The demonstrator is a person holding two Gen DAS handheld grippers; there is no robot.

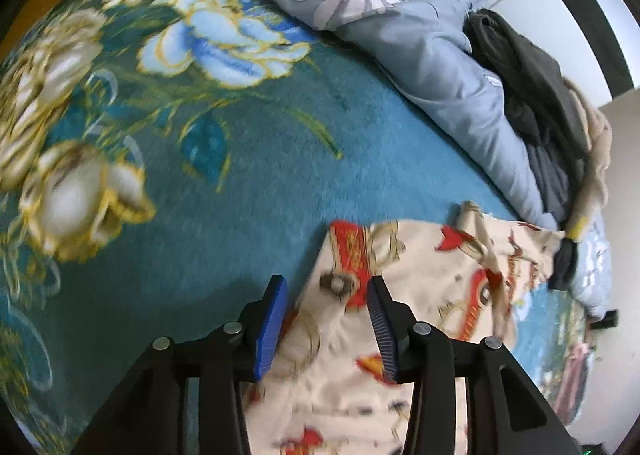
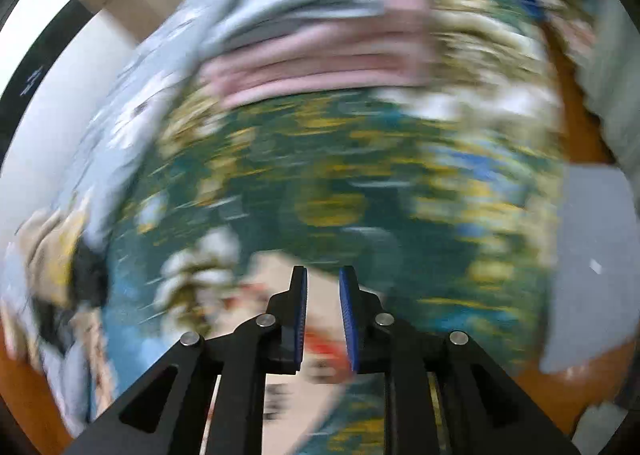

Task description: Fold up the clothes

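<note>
A cream garment with red car prints lies spread on the teal flowered bedspread. My left gripper is open, its blue pads hovering over the garment's near left corner. In the right wrist view, which is badly blurred by motion, my right gripper is open with a narrow gap above the same cream garment, near its edge. Neither gripper holds anything.
A light blue flowered pillow and duvet lie along the far side, with dark and beige clothes piled on them. In the right wrist view a stack of pink and blue folded items sits at the far end, and a grey piece at right.
</note>
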